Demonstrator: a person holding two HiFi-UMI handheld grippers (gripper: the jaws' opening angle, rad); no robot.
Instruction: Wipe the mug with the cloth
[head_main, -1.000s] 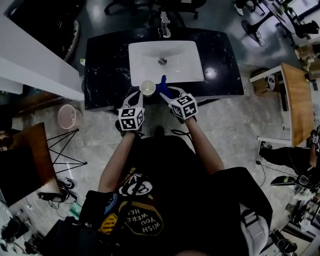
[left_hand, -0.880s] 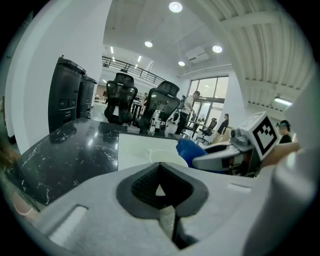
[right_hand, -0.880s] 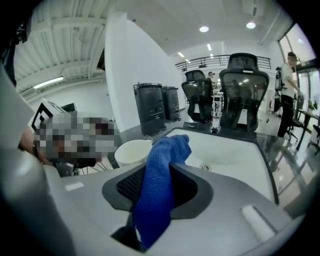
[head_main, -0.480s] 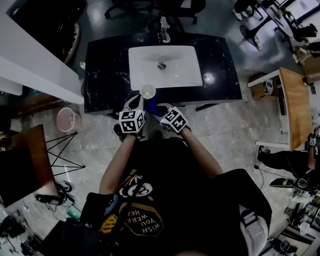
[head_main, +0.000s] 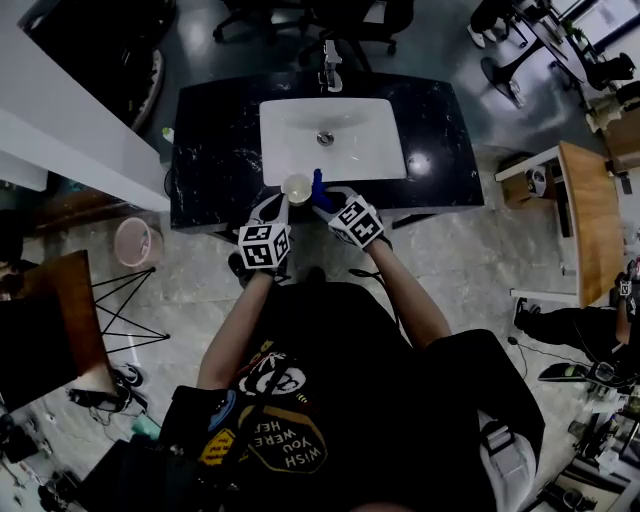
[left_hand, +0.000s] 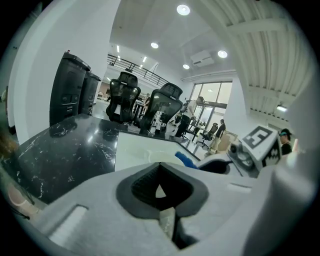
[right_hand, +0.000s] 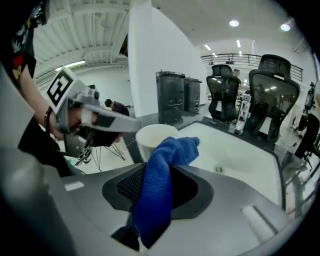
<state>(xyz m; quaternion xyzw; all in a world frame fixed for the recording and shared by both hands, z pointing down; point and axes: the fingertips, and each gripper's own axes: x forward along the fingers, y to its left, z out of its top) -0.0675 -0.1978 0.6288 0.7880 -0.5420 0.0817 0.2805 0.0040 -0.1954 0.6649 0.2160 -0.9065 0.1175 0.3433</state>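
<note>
Gripping white mug (head_main: 296, 184) in left tongs (head_main: 282, 203), jaws pinching nearly together on a pale sliver, probably the handle. Holding mug upright at near rim of white sink (head_main: 350, 150), sunk in dark bench (head_main: 215, 150). Clamping right tongs (head_main: 326, 201) on blue cloth (right_hand: 160, 175), bunched end poking up just beside mug; not telling contact.
</note>
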